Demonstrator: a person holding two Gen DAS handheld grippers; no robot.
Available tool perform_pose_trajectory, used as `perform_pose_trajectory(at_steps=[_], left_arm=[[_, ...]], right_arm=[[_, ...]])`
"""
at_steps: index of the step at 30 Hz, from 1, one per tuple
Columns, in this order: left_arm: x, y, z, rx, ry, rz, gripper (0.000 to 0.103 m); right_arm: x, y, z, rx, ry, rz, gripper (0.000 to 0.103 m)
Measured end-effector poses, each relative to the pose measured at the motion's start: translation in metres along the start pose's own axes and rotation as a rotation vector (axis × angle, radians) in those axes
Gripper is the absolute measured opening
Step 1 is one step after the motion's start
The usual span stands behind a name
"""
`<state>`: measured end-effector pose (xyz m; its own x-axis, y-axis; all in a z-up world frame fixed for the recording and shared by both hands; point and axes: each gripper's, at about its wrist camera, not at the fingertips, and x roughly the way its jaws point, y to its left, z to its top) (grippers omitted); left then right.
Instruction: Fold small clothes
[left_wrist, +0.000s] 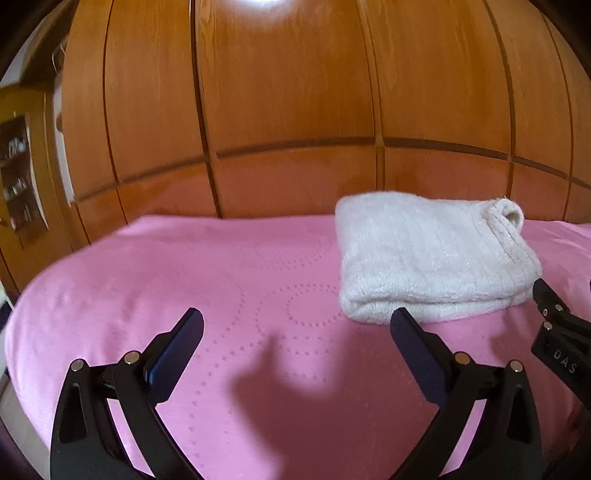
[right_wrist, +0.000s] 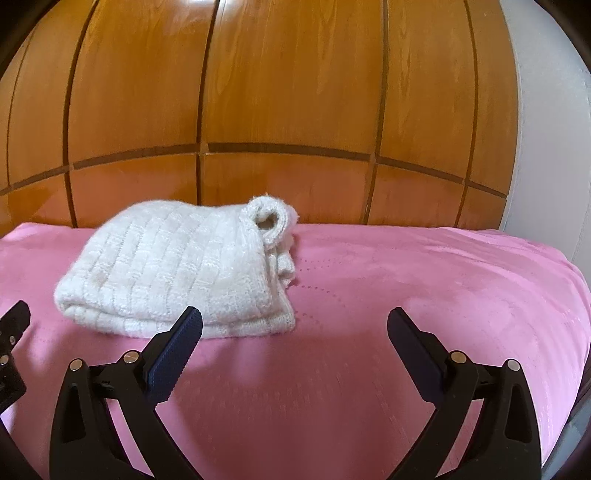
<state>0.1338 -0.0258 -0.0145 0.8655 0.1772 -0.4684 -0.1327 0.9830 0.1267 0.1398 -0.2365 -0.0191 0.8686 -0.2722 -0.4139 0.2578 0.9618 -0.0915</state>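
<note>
The white ribbed knit garment (right_wrist: 173, 266) lies folded into a thick, compact bundle toward the far side of the pink quilted bedspread (right_wrist: 424, 280), just in front of the glossy wooden panelled wall (right_wrist: 280, 92). Its layers stack fairly evenly along the near edge, but one rolled end, a cuff or collar by the look of it, curls up loose at the far right corner.

My left gripper (left_wrist: 295, 343) and my right gripper (right_wrist: 293, 343) both hover over the bedspread on the near side of the bundle, fingers spread wide and holding nothing. In the left wrist view the bundle sits ahead and to my right; in the right wrist view it sits ahead and to my left, so it lies between my two hands.

I judge the folding all but done, with only tidying left. To do that well, I would come in low with the right fingers, pinch only the curled end and tuck it flat, while the left steadies the near edge so the stack does not slide. The soft knit will spring back if pressed too lightly.
</note>
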Motion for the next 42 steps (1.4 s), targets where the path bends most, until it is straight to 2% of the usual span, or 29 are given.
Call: perform_pose_trajectory(at_steps=[5, 8, 13, 21, 42], left_arm=[[-0.018, 0.000, 0.003, 0.013, -0.138, 0.066, 0.101], [-0.028, 0.004, 0.006, -0.003, -0.173, 0.039, 0.101], [-0.028, 0.006, 0.007, -0.022, -0.119, -0.010, 0.101], [-0.030, 0.007, -0.004, -0.029, -0.023, -0.037, 0.101], [-0.029, 0.019, -0.005, -0.051, 0.025, -0.077, 0.101]], right_arm=[[-0.007, 0.002, -0.003, -0.009, -0.017, 0.003, 0.099], [-0.012, 0.002, -0.005, -0.013, -0.019, 0.012, 0.099], [-0.016, -0.001, -0.009, 0.006, 0.005, 0.016, 0.099], [-0.022, -0.010, -0.022, 0.062, 0.116, 0.075, 0.099], [-0.033, -0.016, -0.010, 0.067, 0.129, 0.066, 0.099]])
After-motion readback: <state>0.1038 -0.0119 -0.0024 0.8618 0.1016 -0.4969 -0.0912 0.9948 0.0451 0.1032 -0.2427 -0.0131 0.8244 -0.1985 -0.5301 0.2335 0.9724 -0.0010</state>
